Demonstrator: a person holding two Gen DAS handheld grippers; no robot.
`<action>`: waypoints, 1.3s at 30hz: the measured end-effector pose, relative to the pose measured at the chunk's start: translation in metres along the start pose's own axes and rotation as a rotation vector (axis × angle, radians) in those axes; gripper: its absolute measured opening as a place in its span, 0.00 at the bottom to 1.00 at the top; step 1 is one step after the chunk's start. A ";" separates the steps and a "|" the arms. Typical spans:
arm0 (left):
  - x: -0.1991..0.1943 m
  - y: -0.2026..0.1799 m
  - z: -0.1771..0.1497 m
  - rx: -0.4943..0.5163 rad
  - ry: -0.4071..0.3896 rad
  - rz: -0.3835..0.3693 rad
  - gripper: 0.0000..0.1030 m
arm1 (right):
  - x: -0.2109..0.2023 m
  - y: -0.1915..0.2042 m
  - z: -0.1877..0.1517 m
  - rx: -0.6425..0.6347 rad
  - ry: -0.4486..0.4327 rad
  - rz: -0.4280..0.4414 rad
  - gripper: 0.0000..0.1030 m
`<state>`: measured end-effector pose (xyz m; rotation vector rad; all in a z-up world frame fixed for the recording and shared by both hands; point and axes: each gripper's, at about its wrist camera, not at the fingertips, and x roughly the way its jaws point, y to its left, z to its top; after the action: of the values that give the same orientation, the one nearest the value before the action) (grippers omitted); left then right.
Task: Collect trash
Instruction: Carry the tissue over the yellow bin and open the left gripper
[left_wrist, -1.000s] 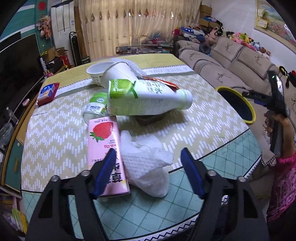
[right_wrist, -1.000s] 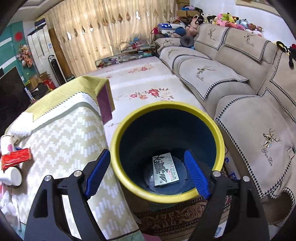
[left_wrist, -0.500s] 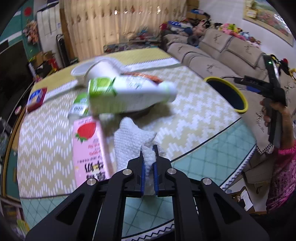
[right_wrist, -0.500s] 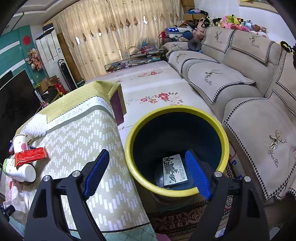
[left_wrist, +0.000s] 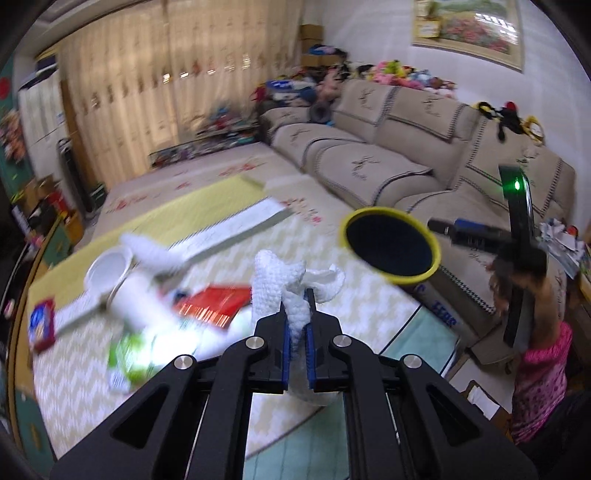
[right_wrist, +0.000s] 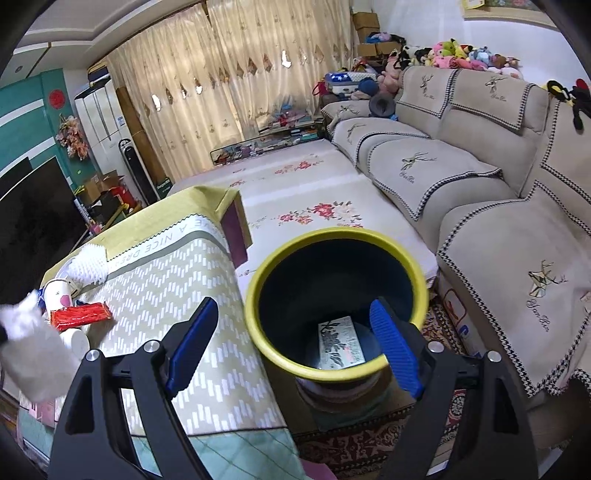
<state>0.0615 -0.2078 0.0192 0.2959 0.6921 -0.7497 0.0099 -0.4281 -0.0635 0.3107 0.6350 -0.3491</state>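
My left gripper (left_wrist: 296, 325) is shut on a crumpled white paper towel (left_wrist: 286, 284) and holds it lifted above the table. The towel also shows blurred at the left edge of the right wrist view (right_wrist: 33, 350). The yellow-rimmed dark bin (left_wrist: 391, 245) stands on the floor beyond the table's right edge. My right gripper (right_wrist: 295, 347) is open and empty, hovering by the bin (right_wrist: 336, 288), which has a printed card (right_wrist: 340, 343) at its bottom. On the table lie a red wrapper (left_wrist: 216, 304), a white bottle with green label (left_wrist: 136, 347) and a white cup (left_wrist: 107, 271).
The table (right_wrist: 177, 295) has a chevron cloth. A small red-blue packet (left_wrist: 42, 323) lies at its left edge. A beige sofa (right_wrist: 480, 184) runs along the right, close behind the bin. A white brush-like thing (right_wrist: 86, 266) lies near the table's far side.
My left gripper closed on the paper towel, lifted it off the table and swung right toward the bin. The right gripper stayed open by the bin, drawing back a little.
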 end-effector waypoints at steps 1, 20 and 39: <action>0.004 -0.006 0.009 0.014 -0.005 -0.012 0.07 | -0.003 -0.005 -0.001 0.004 -0.004 -0.008 0.78; 0.192 -0.133 0.150 0.134 0.064 -0.185 0.07 | -0.009 -0.078 -0.019 0.111 0.016 -0.089 0.78; 0.229 -0.148 0.135 0.089 0.152 -0.204 0.63 | -0.005 -0.091 -0.026 0.136 0.047 -0.102 0.79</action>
<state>0.1401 -0.4969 -0.0351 0.3694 0.8421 -0.9608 -0.0443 -0.4987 -0.0962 0.4188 0.6762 -0.4854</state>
